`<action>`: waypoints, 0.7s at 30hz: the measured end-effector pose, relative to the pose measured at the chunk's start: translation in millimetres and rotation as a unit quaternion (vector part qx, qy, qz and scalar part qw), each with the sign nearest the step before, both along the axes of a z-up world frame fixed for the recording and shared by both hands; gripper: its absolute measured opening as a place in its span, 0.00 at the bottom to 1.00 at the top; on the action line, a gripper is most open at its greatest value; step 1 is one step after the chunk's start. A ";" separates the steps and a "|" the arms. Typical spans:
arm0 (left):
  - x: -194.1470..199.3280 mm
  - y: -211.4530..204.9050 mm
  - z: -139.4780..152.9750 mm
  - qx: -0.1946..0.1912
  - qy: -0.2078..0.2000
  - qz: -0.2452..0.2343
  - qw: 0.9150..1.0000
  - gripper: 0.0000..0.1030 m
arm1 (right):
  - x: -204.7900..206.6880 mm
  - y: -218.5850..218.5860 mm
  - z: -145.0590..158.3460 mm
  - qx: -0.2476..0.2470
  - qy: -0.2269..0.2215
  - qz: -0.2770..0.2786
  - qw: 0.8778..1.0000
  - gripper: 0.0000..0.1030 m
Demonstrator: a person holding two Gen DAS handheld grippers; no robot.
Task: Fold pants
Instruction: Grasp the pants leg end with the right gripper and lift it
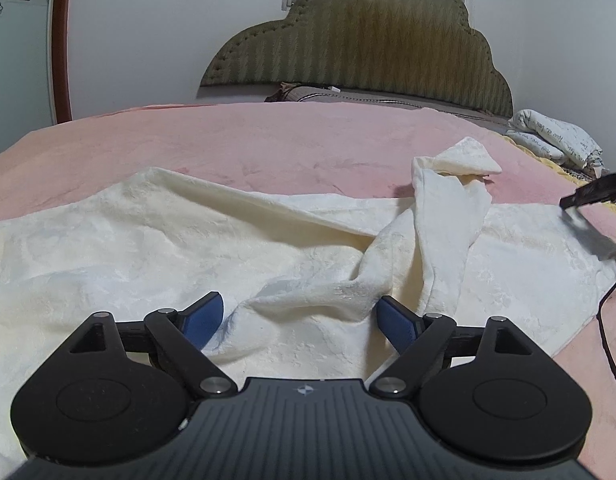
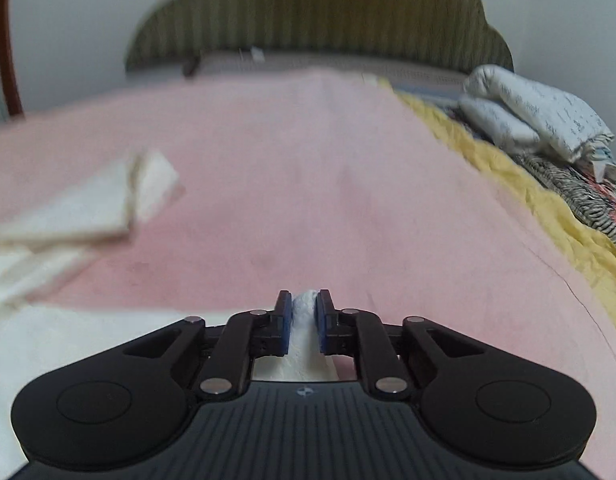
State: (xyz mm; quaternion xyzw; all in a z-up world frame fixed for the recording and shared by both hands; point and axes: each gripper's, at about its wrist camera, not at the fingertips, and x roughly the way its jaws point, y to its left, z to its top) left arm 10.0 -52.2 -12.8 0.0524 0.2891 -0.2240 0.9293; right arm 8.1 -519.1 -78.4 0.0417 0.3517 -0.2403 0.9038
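Note:
Cream pants (image 1: 188, 240) lie spread and rumpled on a pink bed cover (image 1: 228, 136), with one twisted leg (image 1: 447, 200) rising toward the right. My left gripper (image 1: 298, 316) hovers just over the cloth, open, its blue pads wide apart and a soft ridge of fabric between them untouched. In the right wrist view my right gripper (image 2: 304, 316) is shut on a pinch of the cream pants (image 2: 306, 320) at their edge. More of the pants (image 2: 88, 208) lies blurred to its left. The right gripper (image 1: 587, 200) also shows as a dark blurred shape at the left wrist view's right edge.
A green padded headboard (image 1: 367, 40) and a white wall stand at the far end. A folded printed white quilt (image 2: 539, 116) and a yellow blanket edge (image 2: 527, 200) lie along the bed's right side. A black cable (image 1: 607, 340) hangs at the right.

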 end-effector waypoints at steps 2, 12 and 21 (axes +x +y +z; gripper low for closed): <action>-0.3 -0.9 -0.3 0.004 0.000 -0.001 1.000 0.86 | -4.7 -1.9 -2.1 -0.015 -0.022 -0.029 0.999 0.40; 0.8 -0.4 -0.7 0.004 0.002 -0.003 1.000 0.87 | -84.2 33.6 -3.2 0.158 -0.118 0.027 0.980 0.65; 0.6 -0.1 -1.2 0.004 0.003 -0.004 1.000 0.88 | -50.2 32.3 4.3 0.246 -0.220 0.012 0.944 0.66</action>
